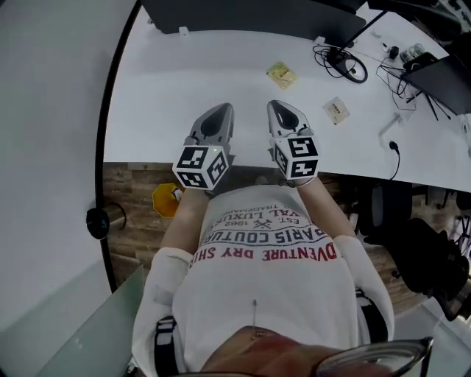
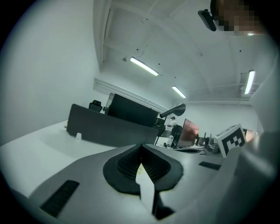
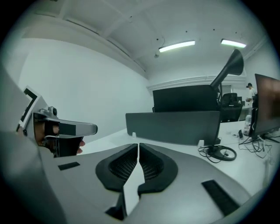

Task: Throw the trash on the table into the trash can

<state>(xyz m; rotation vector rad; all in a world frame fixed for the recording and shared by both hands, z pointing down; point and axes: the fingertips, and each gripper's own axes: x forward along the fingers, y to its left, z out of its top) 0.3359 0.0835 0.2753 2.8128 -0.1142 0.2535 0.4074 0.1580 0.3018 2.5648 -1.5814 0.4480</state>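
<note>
Two pieces of trash lie on the white table (image 1: 169, 96): a crumpled yellow paper (image 1: 282, 74) and a small pale wrapper (image 1: 336, 110) to its right. My left gripper (image 1: 220, 113) and right gripper (image 1: 279, 108) hover side by side over the table's near edge, pointing toward the far side. Both are shut with nothing between the pads (image 2: 141, 151) (image 3: 138, 145). The trash sits beyond and to the right of the right gripper, clear of it. A yellow container (image 1: 165, 199), perhaps the trash can, stands on the wooden floor under the table's edge, left of me.
A dark divider panel (image 1: 250, 15) runs along the table's far side. Black cables and headphones (image 1: 346, 62), a laptop (image 1: 441, 77) and a plug (image 1: 394, 146) crowd the right end. A black chair (image 1: 430, 261) stands at my right. A wall edge (image 1: 110, 147) is on the left.
</note>
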